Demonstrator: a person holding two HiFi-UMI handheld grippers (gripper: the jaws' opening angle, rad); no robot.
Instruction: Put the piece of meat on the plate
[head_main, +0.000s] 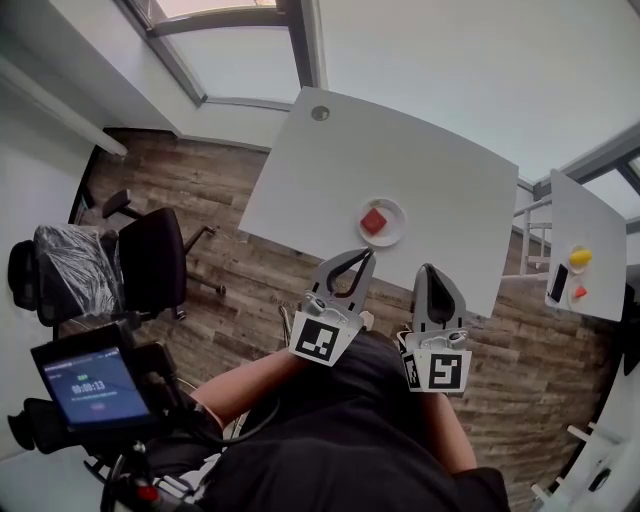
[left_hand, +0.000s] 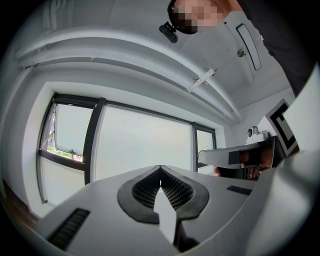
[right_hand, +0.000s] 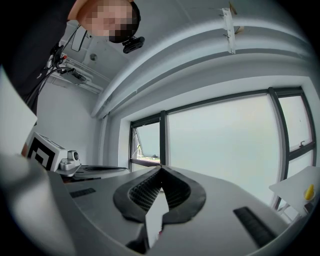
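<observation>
A red piece of meat (head_main: 373, 221) lies on a small white plate (head_main: 398, 236) near the front edge of the white table (head_main: 330, 180). My left gripper (head_main: 363, 254) is held level just short of that edge, its tips shut with nothing between them. My right gripper (head_main: 427, 268) hangs beside it, also shut and empty. In the left gripper view the jaws (left_hand: 160, 167) meet at the tip against a bright window. The right gripper view shows its jaws (right_hand: 161, 168) closed the same way. Neither gripper view shows the plate or the meat.
A second white table (head_main: 592, 215) at the right carries a yellow object (head_main: 580, 257), a dark phone (head_main: 558, 283) and a small orange thing (head_main: 579, 293). Black office chairs (head_main: 150, 262) stand at the left on the wood floor. A phone with a timer (head_main: 92, 387) sits low left.
</observation>
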